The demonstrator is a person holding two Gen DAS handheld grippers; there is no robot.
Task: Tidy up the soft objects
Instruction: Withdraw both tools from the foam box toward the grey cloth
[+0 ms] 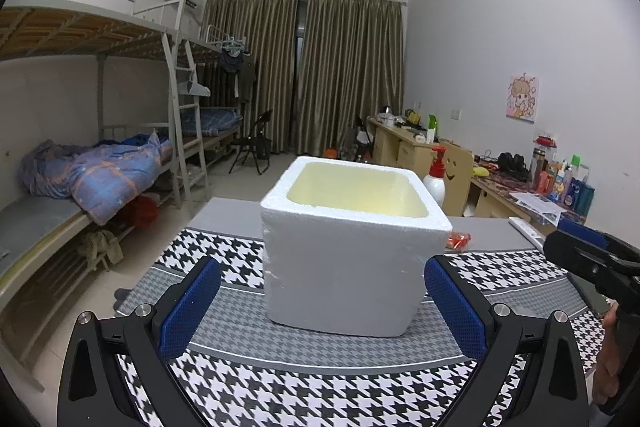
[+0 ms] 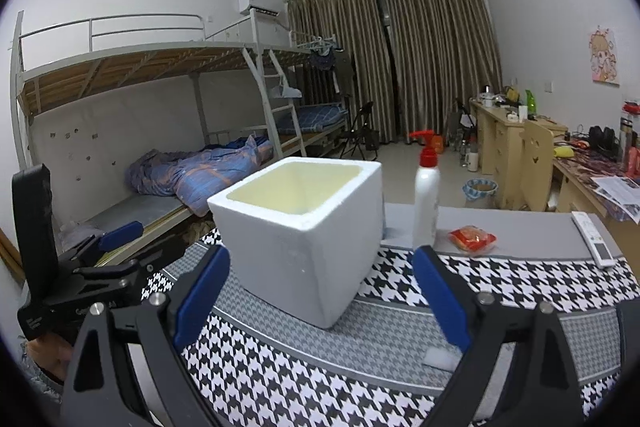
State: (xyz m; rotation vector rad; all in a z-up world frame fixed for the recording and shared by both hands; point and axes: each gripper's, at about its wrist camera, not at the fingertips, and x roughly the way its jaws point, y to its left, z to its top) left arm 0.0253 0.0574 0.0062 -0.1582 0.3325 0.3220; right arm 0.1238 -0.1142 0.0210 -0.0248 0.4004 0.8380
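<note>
A white foam box [image 1: 348, 259] with a yellowish inside stands open-topped on the houndstooth cloth [image 1: 280, 387]. My left gripper [image 1: 322, 267] is open just in front of it, with a blue pad on either side of the box's near face and neither pressing on it. My right gripper [image 2: 322, 259] is also open, in front of the foam box [image 2: 304, 243], with nothing between its fingers. A red soft packet [image 2: 472, 239] lies right of the box, past the cloth's far edge. A small white soft piece [image 2: 440, 359] lies by the right finger.
A white pump bottle [image 2: 426, 203] with a red top stands behind the box's right side. A white remote [image 2: 592, 239] lies at the table's far right. Bunk beds [image 1: 100, 167] stand to the left and cluttered desks [image 1: 520, 187] to the right.
</note>
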